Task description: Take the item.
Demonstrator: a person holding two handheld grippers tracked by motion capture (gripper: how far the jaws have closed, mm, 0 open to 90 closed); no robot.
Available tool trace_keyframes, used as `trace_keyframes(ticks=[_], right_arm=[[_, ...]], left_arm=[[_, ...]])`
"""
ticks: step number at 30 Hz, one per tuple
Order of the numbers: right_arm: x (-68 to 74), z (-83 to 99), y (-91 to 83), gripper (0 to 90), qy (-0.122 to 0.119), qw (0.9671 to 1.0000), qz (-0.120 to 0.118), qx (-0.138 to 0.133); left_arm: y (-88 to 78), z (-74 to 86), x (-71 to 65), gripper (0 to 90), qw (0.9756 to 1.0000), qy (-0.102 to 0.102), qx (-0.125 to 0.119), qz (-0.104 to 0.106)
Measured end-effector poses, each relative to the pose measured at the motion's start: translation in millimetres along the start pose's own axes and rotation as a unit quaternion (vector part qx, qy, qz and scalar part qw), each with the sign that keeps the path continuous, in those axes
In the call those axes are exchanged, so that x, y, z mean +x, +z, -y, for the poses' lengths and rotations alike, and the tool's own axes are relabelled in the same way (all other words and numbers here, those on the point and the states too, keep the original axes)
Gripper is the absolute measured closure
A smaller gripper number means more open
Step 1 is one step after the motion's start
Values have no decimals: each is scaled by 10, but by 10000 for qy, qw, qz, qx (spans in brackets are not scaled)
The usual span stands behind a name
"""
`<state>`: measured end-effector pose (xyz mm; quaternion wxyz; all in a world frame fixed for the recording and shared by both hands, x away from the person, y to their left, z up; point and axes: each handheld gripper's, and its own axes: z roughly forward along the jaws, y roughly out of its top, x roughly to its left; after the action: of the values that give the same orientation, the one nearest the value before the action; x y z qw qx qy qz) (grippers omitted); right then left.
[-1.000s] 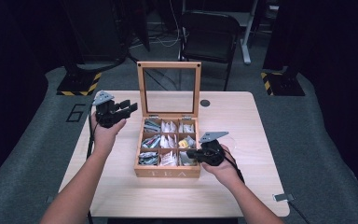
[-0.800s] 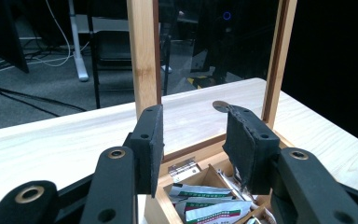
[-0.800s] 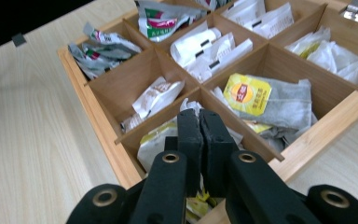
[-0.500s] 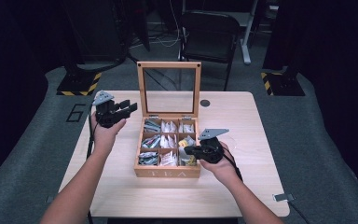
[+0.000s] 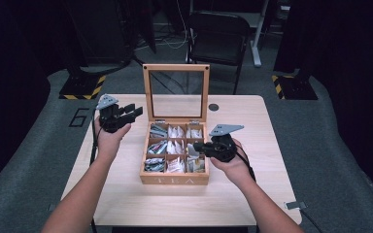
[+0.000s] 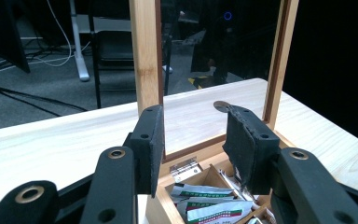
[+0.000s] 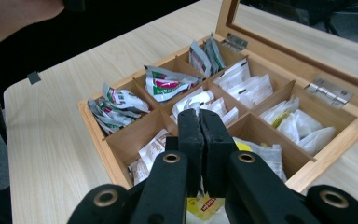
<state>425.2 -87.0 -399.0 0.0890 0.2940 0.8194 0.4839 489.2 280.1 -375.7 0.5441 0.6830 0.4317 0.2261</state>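
My right claw [image 7: 199, 154] is clamped on what looks like a yellow tea packet [image 7: 206, 204], lifted above the open wooden tea box [image 5: 175, 178] mid-frame; placing it remains. My left claw [image 6: 193, 140] hangs apart, empty.

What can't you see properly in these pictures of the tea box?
- Yellow packet under the right tool: right gripper view, its shut jaws cover most of it, so a grip can't be confirmed.
- Print on the green-striped packets: left gripper view, cut off by the bottom edge.
- Letters on the tea box front: high view, too small.
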Motion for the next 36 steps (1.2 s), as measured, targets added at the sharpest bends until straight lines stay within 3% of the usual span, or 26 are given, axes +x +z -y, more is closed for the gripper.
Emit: trace_keyframes(ticks=[12, 27, 36], right_arm=[[-4, -175, -155, 881, -149, 9998, 83, -120], [-17, -227, -213, 881, -192, 9995, 159, -188], [-84, -254, -344, 881, -177, 9989, 319, -288]], left_arm=[[-12, -3, 9, 568, 10000, -60, -4, -21], [-32, -17, 34, 569, 10000, -48, -34, -40], [-36, -18, 32, 569, 10000, -49, -59, -56]])
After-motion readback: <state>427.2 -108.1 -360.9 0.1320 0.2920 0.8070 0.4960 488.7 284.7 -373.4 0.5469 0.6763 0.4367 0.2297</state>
